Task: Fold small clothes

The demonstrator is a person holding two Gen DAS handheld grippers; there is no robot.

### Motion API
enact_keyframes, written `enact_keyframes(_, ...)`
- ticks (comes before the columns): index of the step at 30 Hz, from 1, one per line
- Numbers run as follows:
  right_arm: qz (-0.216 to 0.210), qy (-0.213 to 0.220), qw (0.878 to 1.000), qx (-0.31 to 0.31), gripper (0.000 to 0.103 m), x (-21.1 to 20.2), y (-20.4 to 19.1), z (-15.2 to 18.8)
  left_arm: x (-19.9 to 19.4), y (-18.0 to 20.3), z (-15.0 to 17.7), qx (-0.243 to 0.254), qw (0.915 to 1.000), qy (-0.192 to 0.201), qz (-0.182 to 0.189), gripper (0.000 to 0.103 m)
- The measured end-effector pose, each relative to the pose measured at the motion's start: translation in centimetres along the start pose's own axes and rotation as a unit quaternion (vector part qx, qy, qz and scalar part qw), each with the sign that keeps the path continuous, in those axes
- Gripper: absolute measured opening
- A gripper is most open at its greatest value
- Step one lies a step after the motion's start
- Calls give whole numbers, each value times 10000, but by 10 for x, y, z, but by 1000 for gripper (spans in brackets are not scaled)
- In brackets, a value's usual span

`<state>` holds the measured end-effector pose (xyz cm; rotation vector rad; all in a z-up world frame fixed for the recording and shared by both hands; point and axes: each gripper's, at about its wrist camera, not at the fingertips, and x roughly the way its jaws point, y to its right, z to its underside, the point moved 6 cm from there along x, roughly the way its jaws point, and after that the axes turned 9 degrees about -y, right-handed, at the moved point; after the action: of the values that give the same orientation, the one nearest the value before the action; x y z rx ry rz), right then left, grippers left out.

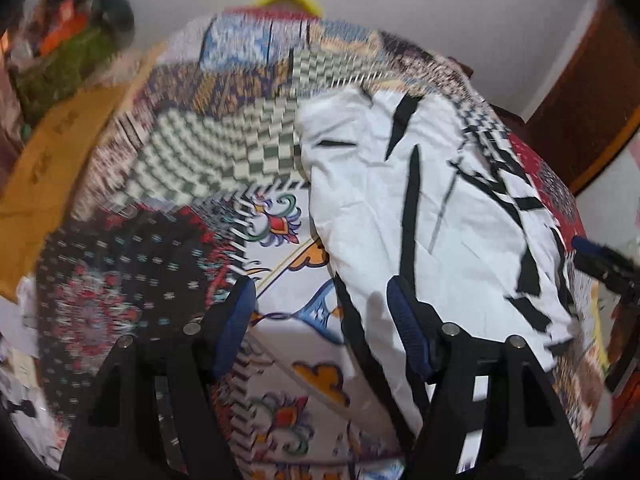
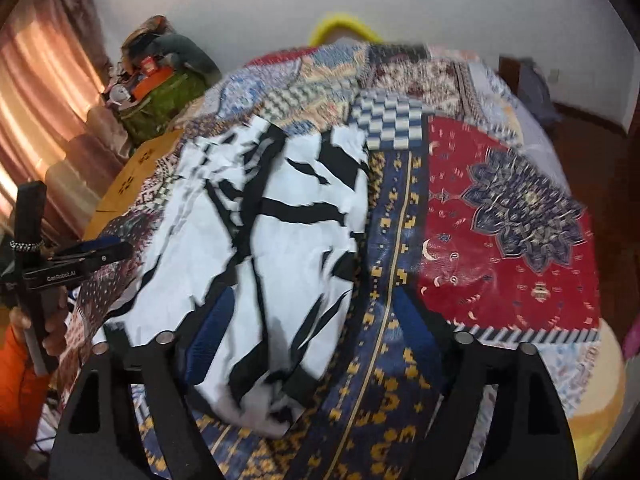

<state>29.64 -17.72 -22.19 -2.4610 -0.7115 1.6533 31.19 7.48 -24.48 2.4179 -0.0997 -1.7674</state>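
A small white garment with black streaks (image 1: 460, 208) lies crumpled and roughly folded lengthwise on a patchwork bedspread (image 1: 180, 152). My left gripper (image 1: 320, 286) hovers open over its near left edge; the right finger (image 1: 408, 328) is above the cloth, the left one above the spread. In the right wrist view the garment (image 2: 280, 240) runs away from me, and my right gripper (image 2: 314, 300) stands open over its near end, pads apart from the fabric. The left gripper (image 2: 92, 256) shows at the left there, held by a hand with an orange sleeve (image 2: 20, 380).
The bedspread (image 2: 500, 220) covers the whole bed. A brown cardboard sheet (image 2: 136, 168) and a heap of bags (image 2: 160, 92) sit at the far left by a curtain (image 2: 40, 100). A yellow object (image 2: 344, 26) peeks over the far edge. Dark wood furniture (image 1: 592, 92) stands right.
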Motion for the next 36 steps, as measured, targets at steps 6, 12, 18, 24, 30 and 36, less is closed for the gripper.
enact_keyframes(6,-497,-261,9975,427,80,30,10,-12,36,6,-15,-133,9981,-407,434,68)
enact_keyframes(12,-958,-435,9943,151,82,49,-13,-16,49,18,-30,-102,9962,-375,782,68)
enact_keyframes(18,-1186,-458,9919,55,55,54,-27,-19,53,31,-35,107,9954,-339,890,58)
enact_keyframes(24,-1154,-482,9919,-203,15,55,-40,-16,44,34,-34,191,9972,-172,702,17)
enact_keyframes(30,-1067,-176,9934,-392,10,37,-60,-20,5,33,-31,312,9977,272,529,10)
enact_keyframes(36,-1119,181,9915,-633,10,5,-90,-26,-56,31,-27,494,9944,887,305,9)
